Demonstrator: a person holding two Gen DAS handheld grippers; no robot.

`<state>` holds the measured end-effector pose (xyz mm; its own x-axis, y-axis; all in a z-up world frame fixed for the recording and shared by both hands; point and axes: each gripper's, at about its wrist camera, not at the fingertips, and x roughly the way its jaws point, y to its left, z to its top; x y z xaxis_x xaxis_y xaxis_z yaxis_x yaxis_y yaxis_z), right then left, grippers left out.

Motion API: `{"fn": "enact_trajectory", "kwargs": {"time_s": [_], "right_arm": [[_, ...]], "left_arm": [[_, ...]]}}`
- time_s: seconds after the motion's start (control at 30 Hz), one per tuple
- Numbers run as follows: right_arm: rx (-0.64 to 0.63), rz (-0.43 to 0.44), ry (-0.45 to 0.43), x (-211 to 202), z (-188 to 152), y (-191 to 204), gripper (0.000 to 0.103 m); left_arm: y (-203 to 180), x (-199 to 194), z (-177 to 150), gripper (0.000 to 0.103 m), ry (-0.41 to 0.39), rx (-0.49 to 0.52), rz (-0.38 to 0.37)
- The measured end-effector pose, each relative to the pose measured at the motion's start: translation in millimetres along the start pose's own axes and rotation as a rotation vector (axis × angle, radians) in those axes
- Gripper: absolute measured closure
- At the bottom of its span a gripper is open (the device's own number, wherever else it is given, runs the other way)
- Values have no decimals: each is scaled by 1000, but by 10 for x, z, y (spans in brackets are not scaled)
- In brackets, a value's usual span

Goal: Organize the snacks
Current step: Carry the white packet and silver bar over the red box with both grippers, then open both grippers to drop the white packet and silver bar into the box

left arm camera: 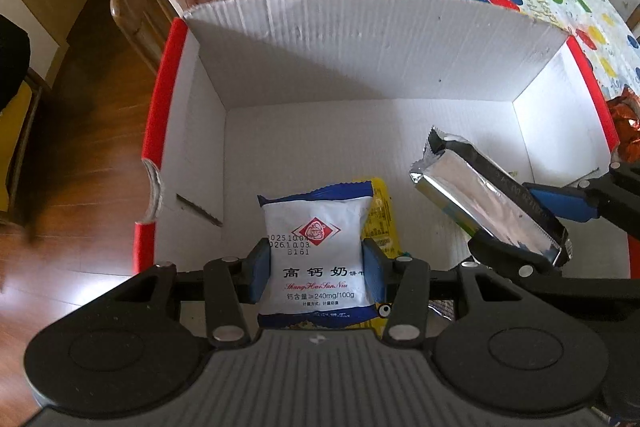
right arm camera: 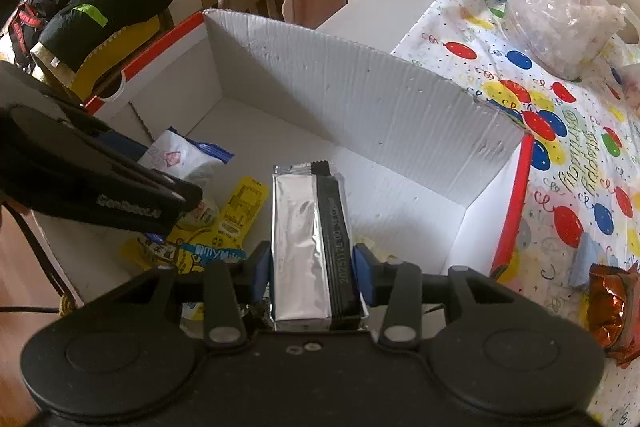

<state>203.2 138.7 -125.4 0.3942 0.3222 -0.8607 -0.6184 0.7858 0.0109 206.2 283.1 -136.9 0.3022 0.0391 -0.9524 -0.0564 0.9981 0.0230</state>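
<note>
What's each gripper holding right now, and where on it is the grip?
The left gripper clamps the white-and-blue biscuit packet across its lower side edges. The right gripper clamps the silver foil bar across its long sides, near the rear end.

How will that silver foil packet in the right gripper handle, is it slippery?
Probably slippery: the silver foil packet is glossy, clamped only by the right gripper. It keeps a straight, boxy shape, so likely fairly stiff, and probably light.

Yellow packet (left arm camera: pixel 382 223) mostly hidden behind white packet (left arm camera: pixel 316 255). Orange wrapper (right arm camera: pixel 612 315) cut by right edge. Far bag (right arm camera: pixel 560 11) contents indistinct.
</note>
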Motion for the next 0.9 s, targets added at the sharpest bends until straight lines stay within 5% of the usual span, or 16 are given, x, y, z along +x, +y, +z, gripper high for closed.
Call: {"fn": "enact_trajectory", "kwargs": {"time_s": [0.57, 0.9], "right_arm": [[24, 20, -23, -131, -63, -46, 54], [81, 60, -96, -496, -134, -170, 51]], "left_arm": [[-17, -238, -168, 48, -63, -24, -21], [-191, -677, -244, 43, -177, -7, -52]]}}
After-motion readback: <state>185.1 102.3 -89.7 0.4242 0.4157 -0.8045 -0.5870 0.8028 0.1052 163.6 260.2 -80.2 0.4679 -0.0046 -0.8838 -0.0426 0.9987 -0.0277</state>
